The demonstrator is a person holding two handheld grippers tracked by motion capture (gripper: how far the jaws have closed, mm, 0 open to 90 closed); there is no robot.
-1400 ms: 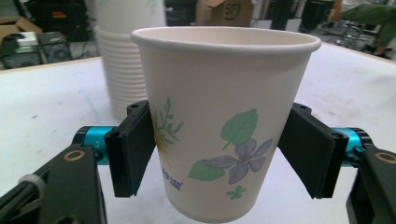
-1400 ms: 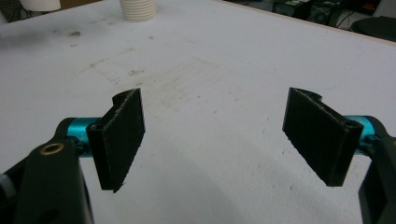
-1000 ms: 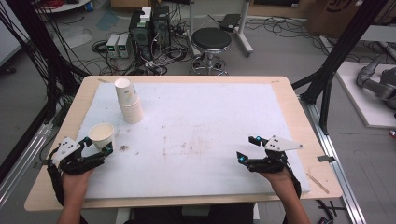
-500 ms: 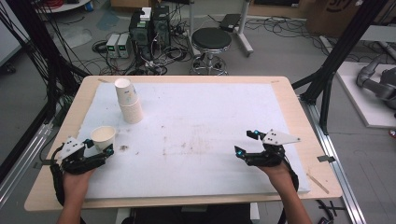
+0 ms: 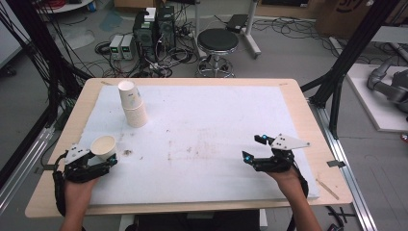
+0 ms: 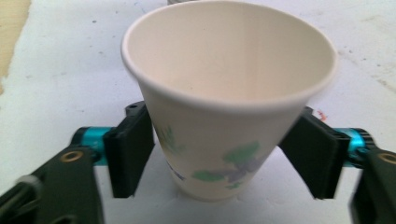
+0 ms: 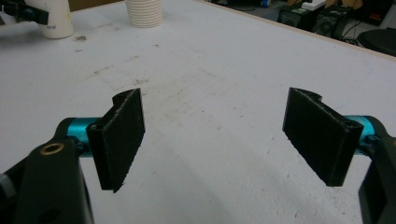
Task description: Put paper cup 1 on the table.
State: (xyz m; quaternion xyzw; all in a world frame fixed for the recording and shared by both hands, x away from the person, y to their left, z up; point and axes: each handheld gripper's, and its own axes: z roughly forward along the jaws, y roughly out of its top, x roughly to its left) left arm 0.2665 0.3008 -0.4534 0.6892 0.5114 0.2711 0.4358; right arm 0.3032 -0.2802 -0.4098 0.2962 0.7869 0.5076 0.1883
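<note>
A paper cup [image 5: 103,146] with a green and purple print stands upright on the white mat [image 5: 216,125] at the near left. My left gripper [image 5: 103,155] has it between its jaws. In the left gripper view the cup [image 6: 229,93] rests on the mat and the two black pads [image 6: 128,154] flank its lower wall without squeezing it; the jaws have just been opening. My right gripper [image 5: 254,147] hovers low at the near right, open with nothing between its pads [image 7: 121,140]. A stack of paper cups [image 5: 133,108] stands at the far left, its top cup tilted.
The right gripper view also takes in the stack [image 7: 144,11] and the single cup [image 7: 56,18] far off. Bare wooden table edge [image 5: 298,96] frames the mat. A black stool [image 5: 219,41], electronics boxes and cables lie on the floor beyond.
The left jaws have spread apart around the cup, which stays standing on the mat. The right gripper has barely shifted.
</note>
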